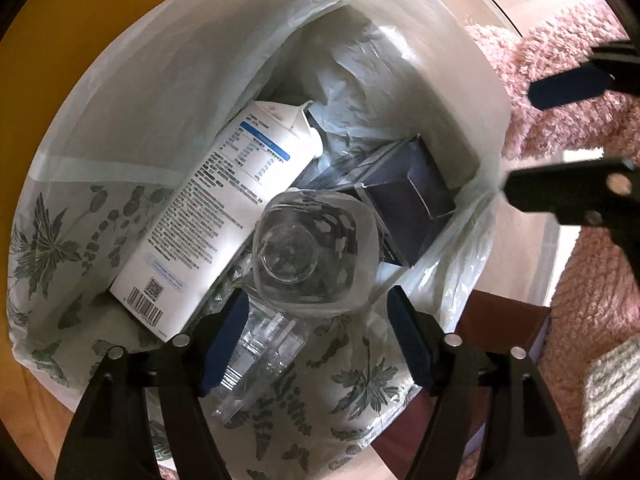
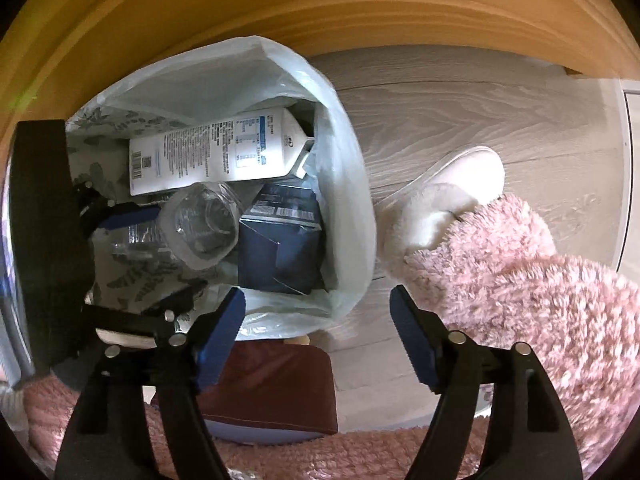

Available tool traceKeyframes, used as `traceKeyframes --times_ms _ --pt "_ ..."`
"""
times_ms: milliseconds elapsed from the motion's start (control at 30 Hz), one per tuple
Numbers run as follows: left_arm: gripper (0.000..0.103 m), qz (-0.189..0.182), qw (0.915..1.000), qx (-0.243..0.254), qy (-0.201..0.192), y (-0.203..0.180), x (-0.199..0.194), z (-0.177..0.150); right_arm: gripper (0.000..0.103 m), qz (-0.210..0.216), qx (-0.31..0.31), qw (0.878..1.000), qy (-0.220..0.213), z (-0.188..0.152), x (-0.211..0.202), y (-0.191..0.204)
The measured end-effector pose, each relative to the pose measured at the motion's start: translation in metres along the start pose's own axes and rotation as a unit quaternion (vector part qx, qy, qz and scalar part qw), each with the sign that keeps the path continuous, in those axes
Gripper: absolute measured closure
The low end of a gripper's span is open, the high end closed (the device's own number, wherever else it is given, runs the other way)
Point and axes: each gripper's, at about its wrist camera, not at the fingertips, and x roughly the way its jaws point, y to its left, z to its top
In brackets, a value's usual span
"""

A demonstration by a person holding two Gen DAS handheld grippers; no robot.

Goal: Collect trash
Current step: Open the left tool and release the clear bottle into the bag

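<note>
I look down into a bin lined with a white, leaf-printed bag (image 1: 120, 128) (image 2: 352, 200). In it lie a white carton with blue print (image 1: 224, 208) (image 2: 216, 152), a dark blue box (image 1: 408, 200) (image 2: 280, 248) and a clear plastic bottle (image 1: 316, 248) (image 2: 204, 224). My left gripper (image 1: 318, 300) hangs over the bin, open. The bottle lies between its jaws, along the left blue pad (image 1: 224, 340) and apart from the right one. My right gripper (image 2: 318, 300) stands open and empty over the bin's near rim and the floor.
A wooden furniture front (image 2: 320, 8) curves behind the bin. A grey wood-look floor (image 2: 480, 112) lies to the right, with a white slipper (image 2: 448, 192) on it. A fluffy pink sleeve (image 2: 520, 300) fills the lower right. A dark red-brown block (image 2: 272, 384) sits near the bin.
</note>
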Motion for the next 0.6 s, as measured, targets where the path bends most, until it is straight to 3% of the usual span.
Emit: traceKeyframes --times_ms 67,400,533,600 --pt "0.045 0.001 1.0 -0.007 0.002 -0.003 0.008 0.001 0.027 0.007 0.009 1.0 -0.01 -0.004 -0.003 -0.004" --pt "0.047 0.022 0.9993 -0.024 0.018 -0.01 0.034 0.003 0.027 0.026 0.051 0.998 -0.04 -0.019 -0.011 -0.032" --pt "0.043 0.004 0.9986 -0.049 0.019 -0.012 0.029 0.003 0.026 0.032 0.051 0.997 -0.056 -0.024 -0.014 -0.035" --pt "0.033 -0.001 0.9982 -0.059 0.007 -0.013 0.022 0.001 0.022 0.04 0.043 0.996 -0.068 -0.027 -0.016 -0.034"
